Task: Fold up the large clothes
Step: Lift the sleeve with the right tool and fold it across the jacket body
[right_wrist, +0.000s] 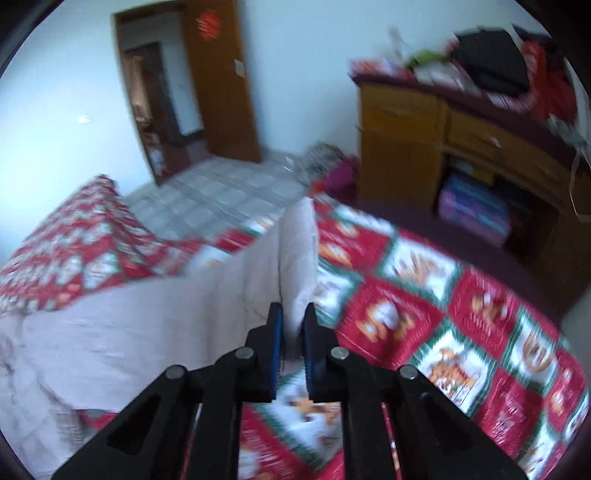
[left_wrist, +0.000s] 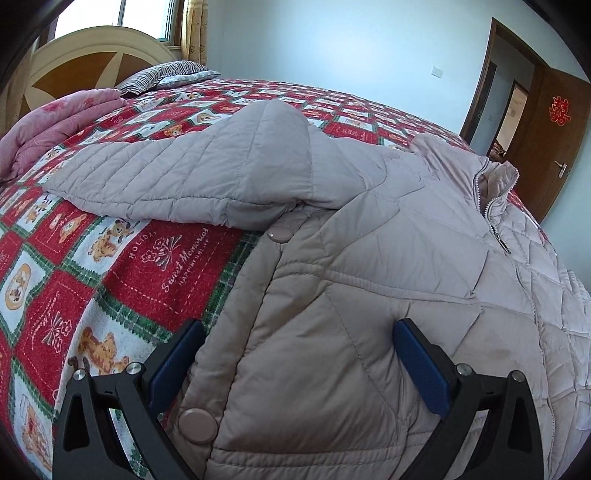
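Jacket [left_wrist: 369, 280], one only, pale beige and quilted, lies spread on the bed [left_wrist: 122, 266], which is covered by a red, green and white patchwork quilt with teddy bears. In the left wrist view one sleeve [left_wrist: 192, 173] lies across the quilt toward the pillow end. The collar, with its half-open zipper [left_wrist: 491, 206], is at the far right. Two round beige snap buttons show along the front edge: one near the sleeve [left_wrist: 280, 234] and one low down by the gripper [left_wrist: 197, 424].

The left gripper [left_wrist: 299, 365] sits over the lower front of the jacket. Its jaws stand wide apart, with the padded cloth between them; the right blue pad [left_wrist: 421, 369] touches the cloth, but nothing is pinched.

The right gripper [right_wrist: 293, 350] has its jaws narrow and closed on a fold of the jacket [right_wrist: 299, 258]. This fold stands up from the quilt like a thin ridge. The right wrist view is blurred, so I cannot tell which part of the jacket it is.

At the head of the bed there is one wooden headboard [left_wrist: 85, 62], one striped pillow [left_wrist: 162, 75] and one pink folded blanket [left_wrist: 48, 129]. One window [left_wrist: 122, 18] with a curtain is behind the headboard. One brown door [left_wrist: 554, 140] stands open, with a red paper ornament on it. In the right wrist view one wooden cabinet [right_wrist: 443, 147] stands beside the bed, with several blurred things piled on top.
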A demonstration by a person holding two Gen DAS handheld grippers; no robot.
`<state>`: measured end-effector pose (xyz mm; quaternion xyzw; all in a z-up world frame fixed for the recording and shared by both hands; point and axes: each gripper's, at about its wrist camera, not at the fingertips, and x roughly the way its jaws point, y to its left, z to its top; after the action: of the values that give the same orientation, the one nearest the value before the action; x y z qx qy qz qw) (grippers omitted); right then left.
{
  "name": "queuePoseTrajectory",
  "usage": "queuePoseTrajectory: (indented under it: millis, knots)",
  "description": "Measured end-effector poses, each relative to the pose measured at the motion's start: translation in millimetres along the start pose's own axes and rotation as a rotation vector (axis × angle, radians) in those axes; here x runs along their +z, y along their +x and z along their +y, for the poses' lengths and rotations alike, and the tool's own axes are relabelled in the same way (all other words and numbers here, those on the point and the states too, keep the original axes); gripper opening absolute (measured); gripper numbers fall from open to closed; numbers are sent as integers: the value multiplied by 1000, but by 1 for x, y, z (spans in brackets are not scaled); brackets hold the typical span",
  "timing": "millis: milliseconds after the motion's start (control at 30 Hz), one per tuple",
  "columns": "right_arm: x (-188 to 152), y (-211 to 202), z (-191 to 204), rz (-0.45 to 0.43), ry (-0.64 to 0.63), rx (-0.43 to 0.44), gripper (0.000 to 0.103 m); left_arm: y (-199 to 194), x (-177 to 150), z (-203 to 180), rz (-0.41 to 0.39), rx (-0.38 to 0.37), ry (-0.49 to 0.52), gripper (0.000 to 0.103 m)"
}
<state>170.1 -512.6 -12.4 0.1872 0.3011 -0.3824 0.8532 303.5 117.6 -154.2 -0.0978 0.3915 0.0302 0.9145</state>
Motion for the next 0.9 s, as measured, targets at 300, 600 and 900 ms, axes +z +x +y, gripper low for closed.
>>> queuePoseTrajectory:
  millis: [300, 600, 900]
  knots:
    - [4, -97, 151, -121, -254, 292, 13, -3, -1, 6, -16, -39, -24, 102]
    - [-85, -111, 311, -25, -454, 642, 13, -8, -4, 12, -45, -76, -45, 102]
    - [-185, -80, 439, 253, -544, 946, 13, -11, -7, 16, -67, -115, -68, 102]
